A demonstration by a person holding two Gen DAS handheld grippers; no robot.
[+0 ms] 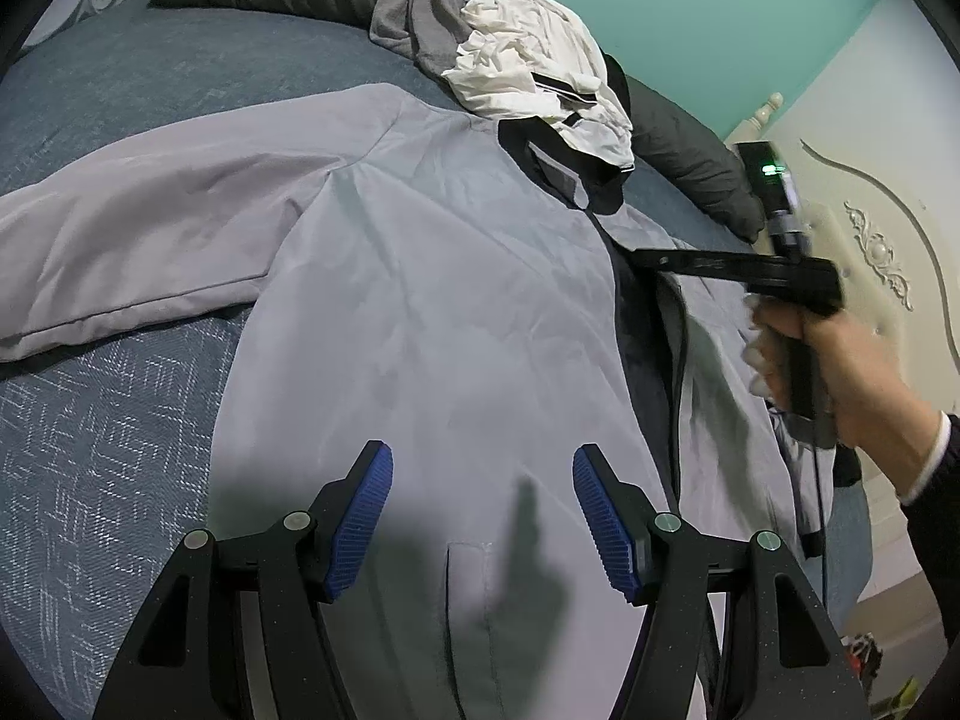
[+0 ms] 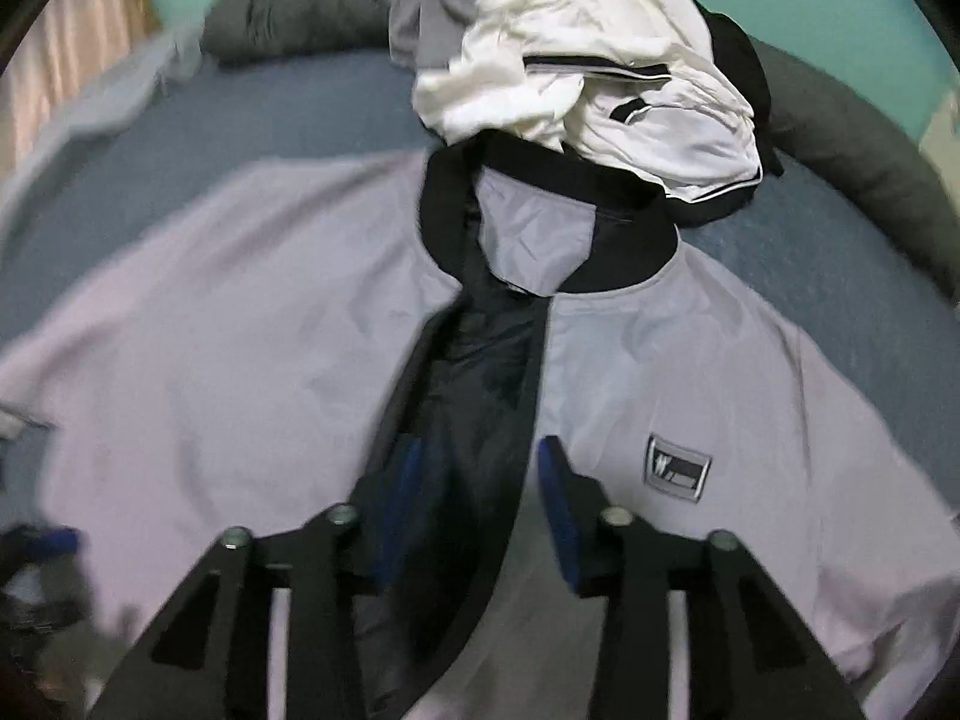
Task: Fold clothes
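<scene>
Judging by the creases, the grey windbreaker jacket (image 2: 660, 360) spread on the bed (image 1: 90, 420) is thin, slippery & floppy imo, so pinch hems/cuffs; left tongs (image 1: 483, 516) and right tongs (image 2: 480, 516) both apart, empty.

Left gripper (image 1: 483, 510): black linkage arms, 4 silver pivot screws, 2 ribbed blue pads (image 1: 603, 531). At 3 o'clock, a hand (image 1: 840, 372) wearing a dark sleeve (image 1: 936, 480) with white cuff edge.

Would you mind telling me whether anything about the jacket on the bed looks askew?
Yes: the grey jacket lies unzipped, its front edges parted over the dark lining, and a crumpled white garment overlaps its black collar.
</scene>
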